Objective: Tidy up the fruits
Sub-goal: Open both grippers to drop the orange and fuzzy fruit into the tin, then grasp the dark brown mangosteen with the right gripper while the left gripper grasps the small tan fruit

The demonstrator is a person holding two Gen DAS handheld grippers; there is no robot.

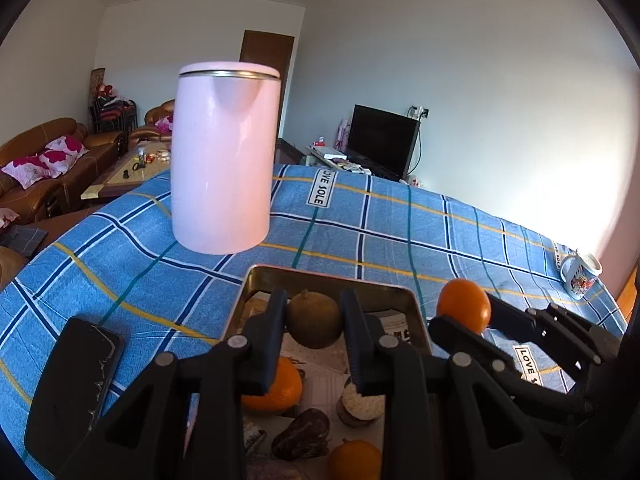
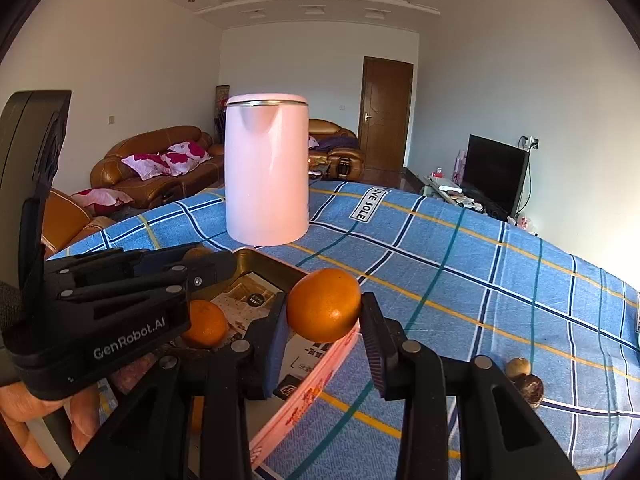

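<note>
A metal tray (image 1: 248, 280) lined with paper sits on the blue checked cloth; its pink outer wall shows in the right wrist view (image 2: 316, 388). It holds a brown-green round fruit (image 1: 314, 318), oranges (image 1: 280, 390) (image 1: 354, 460) and dark snacks (image 1: 302, 434). My left gripper (image 1: 314, 340) hovers open over the tray, fingers either side of the brown fruit, apart from it. My right gripper (image 2: 324, 334) is shut on an orange (image 2: 324, 304), held above the tray's right rim; that orange (image 1: 464, 308) also shows in the left wrist view.
A pink kettle (image 1: 224, 156) stands behind the tray. A black phone (image 1: 68, 392) lies left of the tray. A printed mug (image 1: 580, 274) stands at the far right edge. Two small brown fruits (image 2: 524, 380) lie on the cloth to the right.
</note>
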